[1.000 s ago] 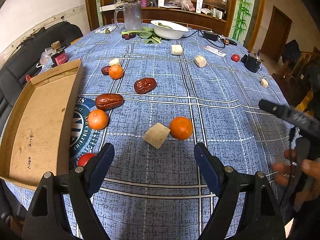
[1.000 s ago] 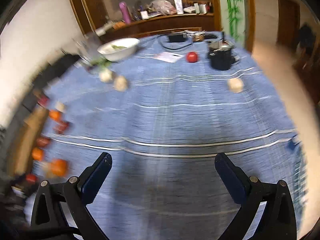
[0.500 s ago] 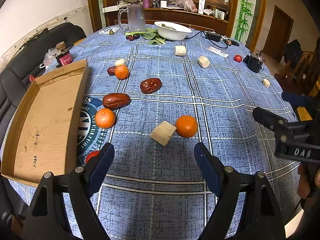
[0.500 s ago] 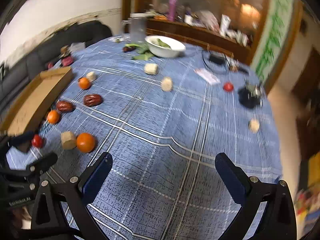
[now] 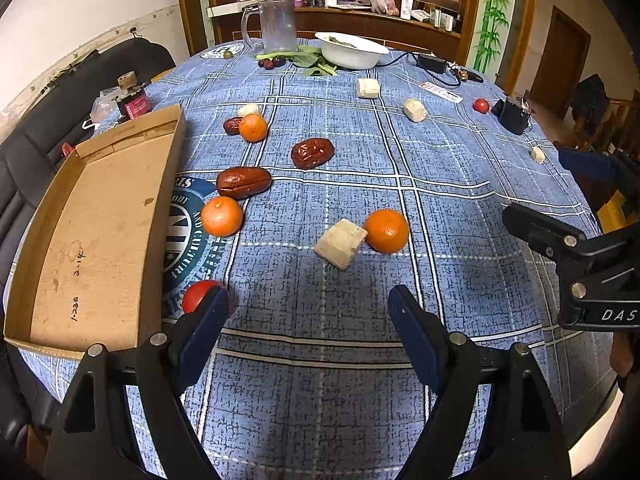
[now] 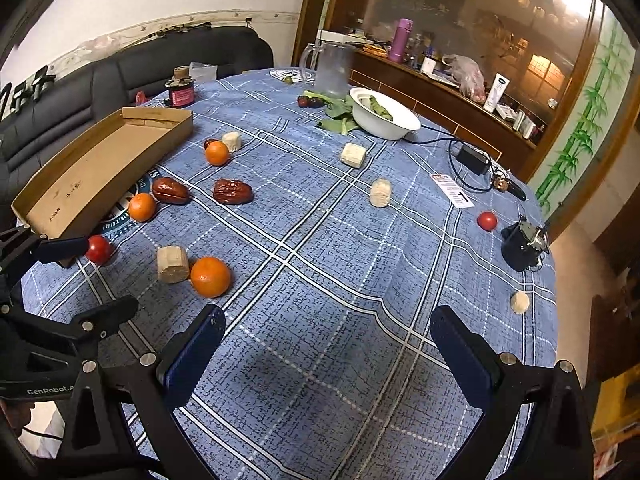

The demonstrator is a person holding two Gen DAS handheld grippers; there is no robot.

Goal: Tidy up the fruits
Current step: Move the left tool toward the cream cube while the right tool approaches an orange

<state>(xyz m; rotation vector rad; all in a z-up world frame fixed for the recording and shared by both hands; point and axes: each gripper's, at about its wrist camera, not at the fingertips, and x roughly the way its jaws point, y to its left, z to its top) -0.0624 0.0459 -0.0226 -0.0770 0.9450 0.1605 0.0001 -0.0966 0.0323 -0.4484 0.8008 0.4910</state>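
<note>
Three oranges lie on the blue checked tablecloth: a near one (image 5: 386, 230) (image 6: 210, 276), one by the box (image 5: 221, 216) (image 6: 142, 207), a far one (image 5: 253, 127) (image 6: 217, 153). Two red dates (image 5: 243, 182) (image 5: 312, 153) lie between them. A red tomato (image 5: 199, 295) (image 6: 99, 249) sits by my left gripper's left finger. An empty cardboard box (image 5: 96, 216) (image 6: 100, 160) lies at the left. My left gripper (image 5: 308, 316) is open and empty above the near cloth. My right gripper (image 6: 326, 340) is open and empty, right of the fruit.
Beige blocks (image 5: 341, 242) (image 6: 380, 192) (image 6: 353, 155) are scattered on the cloth. A white bowl (image 6: 386, 123), greens, a glass jug (image 6: 330, 68), a second tomato (image 6: 487, 221), a black device (image 6: 524, 246) and a power adapter (image 6: 473, 160) stand further back. A black sofa (image 6: 100, 76) is left.
The right gripper swung left, so the fruit and box came into its view and its picture steadied. The left gripper drew back slightly. Nothing on the table moved.
</note>
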